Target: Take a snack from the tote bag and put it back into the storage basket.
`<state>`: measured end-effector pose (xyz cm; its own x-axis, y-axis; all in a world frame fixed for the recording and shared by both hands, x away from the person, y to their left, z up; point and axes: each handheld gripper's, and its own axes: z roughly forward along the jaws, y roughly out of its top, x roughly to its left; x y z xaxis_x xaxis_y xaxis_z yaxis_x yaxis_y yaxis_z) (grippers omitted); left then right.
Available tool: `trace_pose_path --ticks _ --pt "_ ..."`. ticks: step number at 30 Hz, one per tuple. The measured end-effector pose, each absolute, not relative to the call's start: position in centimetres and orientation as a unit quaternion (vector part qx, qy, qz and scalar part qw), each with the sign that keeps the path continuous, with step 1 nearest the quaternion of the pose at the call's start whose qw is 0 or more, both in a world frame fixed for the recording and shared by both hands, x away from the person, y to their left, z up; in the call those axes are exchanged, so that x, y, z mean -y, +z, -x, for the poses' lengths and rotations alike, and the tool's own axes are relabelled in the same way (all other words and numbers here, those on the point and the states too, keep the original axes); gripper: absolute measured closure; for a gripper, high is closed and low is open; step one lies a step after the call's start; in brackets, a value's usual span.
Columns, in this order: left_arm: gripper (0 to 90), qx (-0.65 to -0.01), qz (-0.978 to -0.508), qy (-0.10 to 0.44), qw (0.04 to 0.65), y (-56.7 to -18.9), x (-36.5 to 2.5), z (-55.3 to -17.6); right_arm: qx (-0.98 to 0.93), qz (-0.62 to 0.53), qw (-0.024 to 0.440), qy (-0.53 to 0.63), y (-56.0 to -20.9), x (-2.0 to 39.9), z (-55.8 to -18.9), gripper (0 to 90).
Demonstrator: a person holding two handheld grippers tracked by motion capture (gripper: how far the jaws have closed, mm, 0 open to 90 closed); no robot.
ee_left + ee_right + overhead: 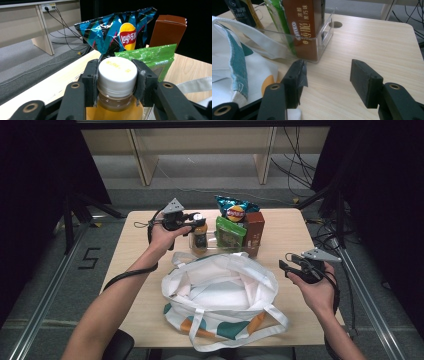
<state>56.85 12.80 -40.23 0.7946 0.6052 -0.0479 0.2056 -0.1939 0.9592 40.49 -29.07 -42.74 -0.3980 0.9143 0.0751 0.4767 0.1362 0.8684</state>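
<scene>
Left gripper [192,222] fingers clamped, forearm extended; right gripper [287,265] fingers apart, held low.

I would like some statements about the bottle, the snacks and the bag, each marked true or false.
1. The left gripper is closed on the bottle at its white cap. True.
2. The right gripper holds the brown box. False: its jaws are open over bare table.
3. The chips bag lies inside the tote bag. False: it stands behind the green packet, outside the tote.
4. The brown box stands in a clear bin. True.
</scene>
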Motion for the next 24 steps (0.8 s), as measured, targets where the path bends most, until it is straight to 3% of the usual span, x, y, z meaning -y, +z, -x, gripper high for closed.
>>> trace_pose_path --ticks 24 --pt "58.5 -0.273 -0.76 0.17 0.565 -41.25 -12.73 -56.96 -0.704 -0.509 0.238 0.434 -42.64 28.78 -40.19 46.2"
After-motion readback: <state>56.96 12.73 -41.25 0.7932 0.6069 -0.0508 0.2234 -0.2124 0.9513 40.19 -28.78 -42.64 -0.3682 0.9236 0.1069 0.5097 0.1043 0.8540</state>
